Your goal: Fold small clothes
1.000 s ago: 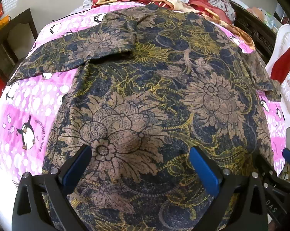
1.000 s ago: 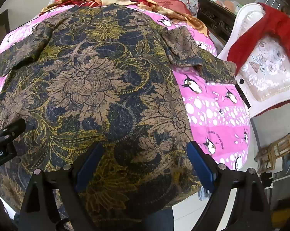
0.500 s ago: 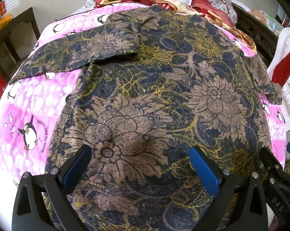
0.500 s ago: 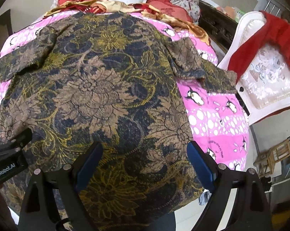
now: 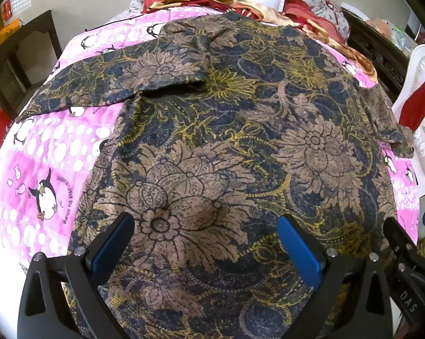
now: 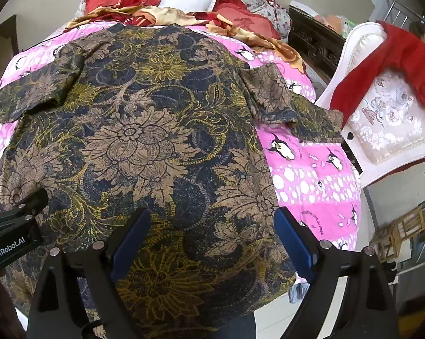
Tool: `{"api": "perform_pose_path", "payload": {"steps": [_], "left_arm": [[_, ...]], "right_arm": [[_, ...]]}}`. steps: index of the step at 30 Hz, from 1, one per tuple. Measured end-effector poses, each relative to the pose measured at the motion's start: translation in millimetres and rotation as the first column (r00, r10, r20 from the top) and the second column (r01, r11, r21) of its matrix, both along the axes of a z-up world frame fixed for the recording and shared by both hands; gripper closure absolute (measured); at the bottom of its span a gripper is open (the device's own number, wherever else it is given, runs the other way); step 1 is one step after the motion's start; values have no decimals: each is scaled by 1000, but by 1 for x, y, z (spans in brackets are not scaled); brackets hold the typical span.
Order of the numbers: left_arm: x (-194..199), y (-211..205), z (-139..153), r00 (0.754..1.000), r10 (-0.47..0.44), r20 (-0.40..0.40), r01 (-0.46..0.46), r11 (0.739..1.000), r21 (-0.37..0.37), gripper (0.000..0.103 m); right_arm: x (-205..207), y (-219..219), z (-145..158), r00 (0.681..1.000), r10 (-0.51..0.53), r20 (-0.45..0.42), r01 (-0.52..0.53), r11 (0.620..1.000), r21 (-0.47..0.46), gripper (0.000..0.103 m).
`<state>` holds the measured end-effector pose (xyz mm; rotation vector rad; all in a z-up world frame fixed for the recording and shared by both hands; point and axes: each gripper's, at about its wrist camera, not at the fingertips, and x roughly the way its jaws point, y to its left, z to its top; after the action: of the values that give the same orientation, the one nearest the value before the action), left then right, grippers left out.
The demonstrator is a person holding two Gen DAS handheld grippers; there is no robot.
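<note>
A dark blue, brown and gold floral short-sleeved shirt (image 5: 226, 141) lies spread flat on the pink penguin bedsheet (image 5: 43, 169), collar end far, hem near; it also shows in the right wrist view (image 6: 144, 147). Its left sleeve (image 5: 113, 82) and right sleeve (image 6: 285, 101) are spread outward. My left gripper (image 5: 206, 243) is open and empty above the hem's left part. My right gripper (image 6: 212, 240) is open and empty above the hem's right part. The right gripper's body (image 5: 404, 257) shows at the left view's right edge.
Red and floral pillows and a crumpled cloth (image 6: 184, 8) lie at the head of the bed. A white chair with a red cloth (image 6: 387, 90) stands right of the bed. Dark wooden furniture (image 5: 17, 65) stands to the left. The bed's near edge drops to the floor (image 6: 297, 305).
Both grippers have pulled back and risen a little, so more of the shirt and the pillows shows. The shirt has not moved. Both jaws stay open.
</note>
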<state>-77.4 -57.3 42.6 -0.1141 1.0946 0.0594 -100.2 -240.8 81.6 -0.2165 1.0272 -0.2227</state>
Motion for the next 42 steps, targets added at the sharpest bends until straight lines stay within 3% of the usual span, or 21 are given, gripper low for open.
{"api": "perform_pose_path", "payload": {"steps": [5, 9, 14, 17, 20, 22, 24, 25, 26, 30, 31, 34, 36, 37, 39, 40, 42], "left_arm": [[5, 7, 0, 1000, 5, 23, -5, 1000, 20, 0], [16, 24, 4, 997, 6, 75, -13, 996, 86, 0], [32, 88, 32, 966, 55, 252, -89, 988, 126, 0], [48, 151, 32, 966, 114, 230, -121, 992, 18, 0], [56, 224, 27, 957, 232, 176, -209, 968, -141, 0], [55, 270, 19, 941, 320, 111, -278, 916, -291, 1], [48, 308, 4, 926, 375, 48, -301, 809, -504, 1], [47, 326, -7, 918, 396, 12, -301, 718, -627, 1], [48, 336, -15, 912, 410, -5, -297, 653, -697, 1], [57, 366, -32, 883, 468, -42, -299, 490, -819, 1], [62, 370, -35, 880, 472, -48, -293, 460, -838, 1], [67, 380, -38, 858, 508, -75, -321, 416, -851, 1], [71, 381, -33, 858, 511, -55, -317, 441, -840, 6], [73, 381, -29, 860, 509, -39, -323, 484, -813, 10], [79, 379, -25, 867, 498, -22, -331, 542, -773, 41], [83, 379, -27, 871, 490, -30, -339, 557, -758, 49], [85, 381, -38, 862, 498, -96, -401, 553, -730, 77]], "right_arm": [[1, 0, -2, 1000, 1, -2, -1, 1000, -3, 7], [13, 1, -9, 1000, 16, 4, -16, 1000, 14, 7], [58, -2, -15, 992, 77, 98, -82, 995, 51, 7], [86, -5, -29, 984, 122, 132, -132, 989, 73, 7], [106, -8, -57, 986, 140, 93, -149, 985, 89, 7], [107, -15, -69, 988, 123, 97, -137, 978, 155, 6], [107, -20, -69, 989, 106, 103, -124, 975, 182, 4], [107, -20, -71, 989, 107, 105, -126, 974, 186, 3], [107, -20, -71, 988, 107, 110, -126, 974, 187, 2], [106, -21, -72, 988, 102, 120, -124, 973, 192, 1], [106, -21, -72, 988, 101, 119, -123, 973, 193, 1], [107, -19, -73, 988, 101, 120, -123, 973, 195, 1], [106, -20, -73, 988, 101, 121, -123, 973, 195, 0], [107, -20, -74, 987, 101, 122, -123, 973, 194, 0], [106, -20, -73, 987, 100, 123, -123, 974, 192, 0], [107, -20, -73, 987, 100, 123, -122, 974, 192, 0], [105, -21, -73, 987, 99, 124, -122, 974, 190, 0]]}}
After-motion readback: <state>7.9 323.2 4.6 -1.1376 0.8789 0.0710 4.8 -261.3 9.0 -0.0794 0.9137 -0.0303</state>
